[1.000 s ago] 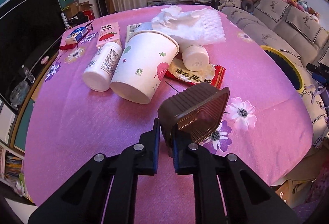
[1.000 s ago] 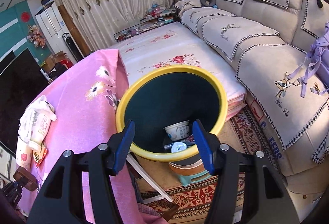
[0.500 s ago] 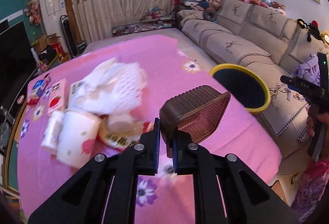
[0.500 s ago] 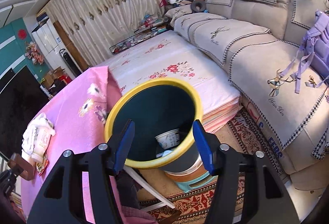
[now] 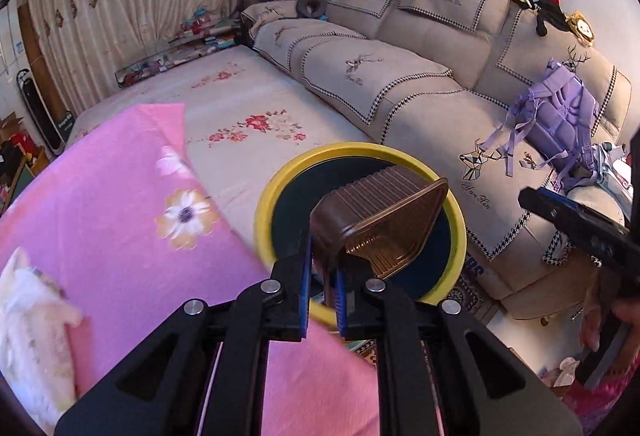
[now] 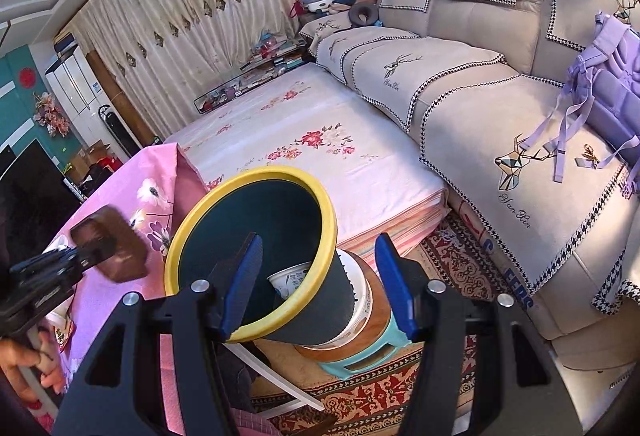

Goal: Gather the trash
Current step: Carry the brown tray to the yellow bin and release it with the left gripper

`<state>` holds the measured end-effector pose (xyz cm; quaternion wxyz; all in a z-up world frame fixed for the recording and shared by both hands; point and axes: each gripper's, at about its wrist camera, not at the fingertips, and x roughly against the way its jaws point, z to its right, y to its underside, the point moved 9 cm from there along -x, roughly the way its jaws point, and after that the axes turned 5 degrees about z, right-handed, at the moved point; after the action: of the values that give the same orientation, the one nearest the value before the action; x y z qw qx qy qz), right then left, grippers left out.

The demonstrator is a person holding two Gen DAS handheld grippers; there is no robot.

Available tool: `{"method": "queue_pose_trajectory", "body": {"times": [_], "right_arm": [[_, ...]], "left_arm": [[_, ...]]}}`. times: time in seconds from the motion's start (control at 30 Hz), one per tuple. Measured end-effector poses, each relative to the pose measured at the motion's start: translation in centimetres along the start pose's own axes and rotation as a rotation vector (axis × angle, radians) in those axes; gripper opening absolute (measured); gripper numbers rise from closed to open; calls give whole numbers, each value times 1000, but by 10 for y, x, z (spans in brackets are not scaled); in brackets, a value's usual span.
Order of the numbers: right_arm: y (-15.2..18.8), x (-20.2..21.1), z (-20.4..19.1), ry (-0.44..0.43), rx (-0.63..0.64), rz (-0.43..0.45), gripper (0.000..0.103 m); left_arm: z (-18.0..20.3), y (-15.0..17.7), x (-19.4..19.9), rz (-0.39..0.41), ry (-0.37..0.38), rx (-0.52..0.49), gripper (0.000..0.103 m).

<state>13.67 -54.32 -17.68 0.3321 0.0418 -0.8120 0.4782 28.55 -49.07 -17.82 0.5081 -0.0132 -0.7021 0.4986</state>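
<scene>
jaws, left gripper (image 5: 322, 286): closed tight on the rim of a brown plastic tray (image 5: 380, 220), thin, ribbed, wedge-shaped with rounded corners, glossy inside; it is carried out ahead of the jaws, with the bin mouth beyond it in the left wrist view, though the right wrist view puts it above the table edge beside the rim. jaws, right gripper (image 6: 316, 282): about half open, nothing between them, held just short of the bin. bin (image 5: 264, 220): round, dark body, smooth yellow rim, tilted on a stool beyond the table edge. done: a white printed cup (image 6: 290, 280) and possibly other scraps lie inside; the depth is too dark to list. in hand: tray not yet released. left: crumpled white tissue (image 5: 28, 320) on the pink flowered tablecloth (image 5: 132, 276), left of and behind the left jaws, and a printed wrapper (image 6: 64, 332) at the cloth's near edge.
</scene>
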Motion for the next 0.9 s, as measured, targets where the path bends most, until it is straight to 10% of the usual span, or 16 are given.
{"method": "queue_pose_trajectory", "body": {"times": [0.2, 0.33, 0.43, 0.7, 0.9], "right_arm": [[-3, -11, 10, 11, -4, -25, 56], [-8, -12, 12, 22, 5, -32, 56], [-13, -10, 10, 22, 15, -28, 56], [-18, -10, -29, -39, 73, -29, 56], [3, -14, -98, -126, 160, -75, 56]], "left_arm": [[7, -12, -59, -84, 5, 22, 11], [3, -10, -82, -132, -9, 70, 58], [0, -12, -76, -117, -8, 90, 59], [-34, -12, 64, 150, -104, 105, 94], [-100, 39, 177, 277, -296, 198, 98]]}}
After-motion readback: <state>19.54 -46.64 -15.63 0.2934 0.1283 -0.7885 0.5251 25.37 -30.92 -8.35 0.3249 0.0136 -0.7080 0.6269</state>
